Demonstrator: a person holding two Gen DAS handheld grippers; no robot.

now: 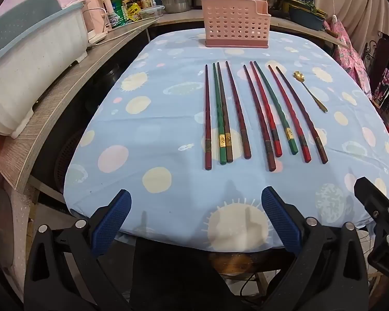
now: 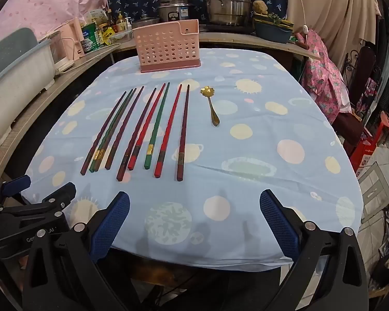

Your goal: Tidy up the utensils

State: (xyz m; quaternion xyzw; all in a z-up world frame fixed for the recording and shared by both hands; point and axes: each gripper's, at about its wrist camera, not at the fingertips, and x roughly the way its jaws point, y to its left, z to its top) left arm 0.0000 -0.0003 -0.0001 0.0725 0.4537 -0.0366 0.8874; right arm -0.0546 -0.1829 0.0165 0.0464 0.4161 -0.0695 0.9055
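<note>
Several red, green and dark chopsticks (image 1: 262,114) (image 2: 142,129) lie side by side on the blue patterned tablecloth (image 1: 155,119) (image 2: 259,142). A small gold spoon (image 1: 310,90) (image 2: 211,105) with a flower-shaped bowl rests to their right. A pink perforated utensil holder (image 1: 234,23) (image 2: 167,46) stands upright at the table's far end. My left gripper (image 1: 195,200) hovers open over the near table edge, nothing between its blue pads. My right gripper (image 2: 194,202) is also open and empty, beside it on the right, over the same near edge.
A wooden counter (image 1: 64,98) runs along the left and back, carrying a white dish rack (image 1: 26,59), bottles and steel pots (image 2: 227,2). Pink floral fabric (image 2: 324,77) hangs off the right. The other gripper (image 1: 378,207) (image 2: 26,207) shows at each view's edge.
</note>
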